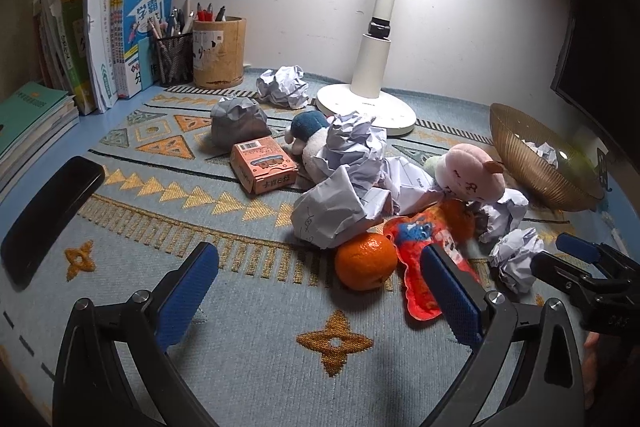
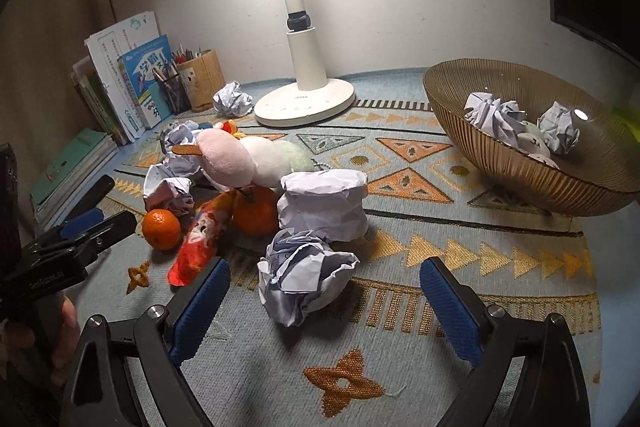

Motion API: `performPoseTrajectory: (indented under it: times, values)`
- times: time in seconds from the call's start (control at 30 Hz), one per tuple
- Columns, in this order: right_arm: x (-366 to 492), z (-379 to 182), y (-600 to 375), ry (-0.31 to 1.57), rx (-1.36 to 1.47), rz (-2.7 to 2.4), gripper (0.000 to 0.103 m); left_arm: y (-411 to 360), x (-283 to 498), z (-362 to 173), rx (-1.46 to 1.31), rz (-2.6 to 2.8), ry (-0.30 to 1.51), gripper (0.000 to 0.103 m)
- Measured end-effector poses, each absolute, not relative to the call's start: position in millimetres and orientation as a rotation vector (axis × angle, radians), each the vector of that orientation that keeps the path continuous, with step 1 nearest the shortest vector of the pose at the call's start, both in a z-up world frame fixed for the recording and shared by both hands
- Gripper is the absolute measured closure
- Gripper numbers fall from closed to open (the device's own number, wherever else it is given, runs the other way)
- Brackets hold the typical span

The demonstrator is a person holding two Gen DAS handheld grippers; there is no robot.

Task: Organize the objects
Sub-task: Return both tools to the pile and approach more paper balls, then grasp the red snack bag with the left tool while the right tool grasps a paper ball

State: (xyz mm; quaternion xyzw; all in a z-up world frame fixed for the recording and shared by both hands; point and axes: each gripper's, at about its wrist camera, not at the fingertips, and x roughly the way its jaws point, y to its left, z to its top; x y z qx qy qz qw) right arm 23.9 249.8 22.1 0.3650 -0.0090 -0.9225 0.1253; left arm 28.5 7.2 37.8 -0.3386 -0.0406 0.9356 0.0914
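Right tool [image 2: 324, 301] gapes around a crumpled paper ball [image 2: 306, 277], untouching; left tool [image 1: 320, 297] gapes empty

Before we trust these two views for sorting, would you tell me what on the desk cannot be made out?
- Bowl contents: left wrist view, the near wall hides all but one paper ball.
- Blue-headed plush toy: left wrist view, body buried under crumpled paper.
- Second orange: right wrist view, partly behind the red wrapper.
- Book titles: both views, too small.
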Motion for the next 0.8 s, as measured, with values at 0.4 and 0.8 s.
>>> performPoseTrajectory:
  times: [0.4,0.8]
  values:
    - [18,12,251,-0.032,1.107,-2.652,0.051,62,11,21,-1.153,2.354,-0.391,0.027]
    - [12,7,243,0.000,1.157,-2.623,0.049,82,-11,14,-1.267,2.516,-0.156,0.047]
